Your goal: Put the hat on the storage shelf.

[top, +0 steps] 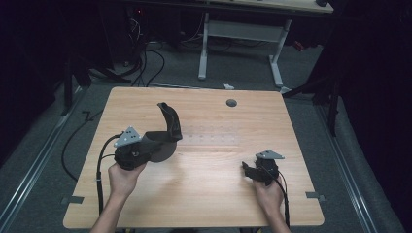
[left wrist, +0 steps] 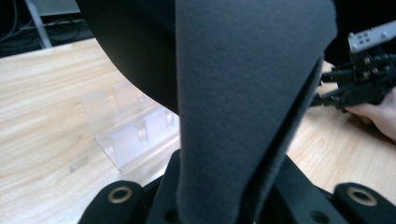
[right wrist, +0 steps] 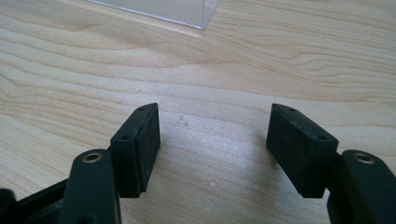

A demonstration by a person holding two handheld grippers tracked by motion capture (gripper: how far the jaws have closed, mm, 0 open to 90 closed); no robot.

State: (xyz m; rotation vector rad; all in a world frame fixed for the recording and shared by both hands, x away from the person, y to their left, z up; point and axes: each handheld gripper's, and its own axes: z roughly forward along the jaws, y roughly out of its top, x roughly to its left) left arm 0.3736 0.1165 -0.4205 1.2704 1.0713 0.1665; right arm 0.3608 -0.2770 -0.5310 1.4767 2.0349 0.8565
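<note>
Light wooden table (top: 204, 194), clear plastic rack (left wrist: 128, 133), white desk frame (top: 243, 34), floor cables (top: 145, 63)

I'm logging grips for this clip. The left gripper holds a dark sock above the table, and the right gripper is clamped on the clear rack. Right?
Not quite. The right gripper is open and holds nothing, as the right gripper view shows; the clear rack lies apart from it. The left gripper does hold the dark sock.

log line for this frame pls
left tongs: shut on dark sock, lifted | right tongs: open, empty | clear rack: on table
</note>
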